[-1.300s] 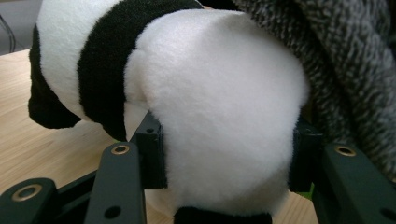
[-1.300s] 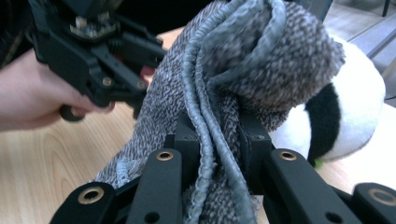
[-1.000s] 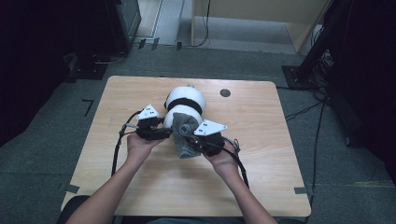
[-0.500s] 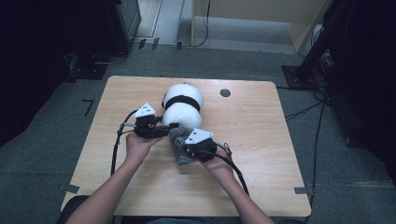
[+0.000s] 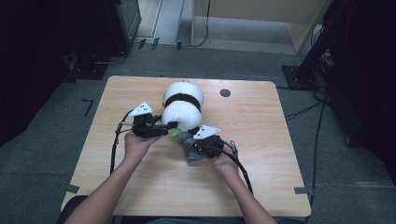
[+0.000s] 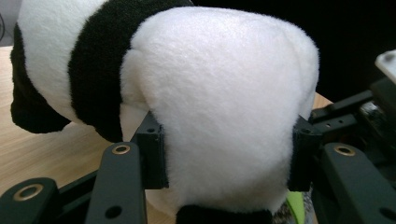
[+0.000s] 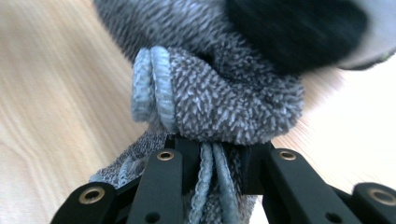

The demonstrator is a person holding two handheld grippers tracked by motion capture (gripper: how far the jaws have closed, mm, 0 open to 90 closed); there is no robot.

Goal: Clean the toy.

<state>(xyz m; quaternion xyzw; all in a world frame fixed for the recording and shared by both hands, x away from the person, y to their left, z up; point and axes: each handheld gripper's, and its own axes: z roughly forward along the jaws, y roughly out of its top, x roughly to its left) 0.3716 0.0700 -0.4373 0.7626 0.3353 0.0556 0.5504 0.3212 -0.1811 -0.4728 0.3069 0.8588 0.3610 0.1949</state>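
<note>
My left gripper [image 5: 169,127] had its jaws spread wide around the rounded white end of the plump black-and-white plush panda [image 6: 219,107], both pads pressed into the fur on either side. The panda [image 5: 182,106] lay on the light wooden table [image 5: 280,154], toward the far middle, near a small round dark hole [image 5: 225,93] in the tabletop. My right gripper [image 7: 217,161] had its jaws pinched narrow on a fold of the grey knitted woolly cloth [image 7: 219,102], its ribbed edge bunched just above my pads. In the high view that cloth [image 5: 191,150] sat at the panda's near end, touching it, with a bit of bright green [image 5: 174,132] showing between my two grippers.
</note>
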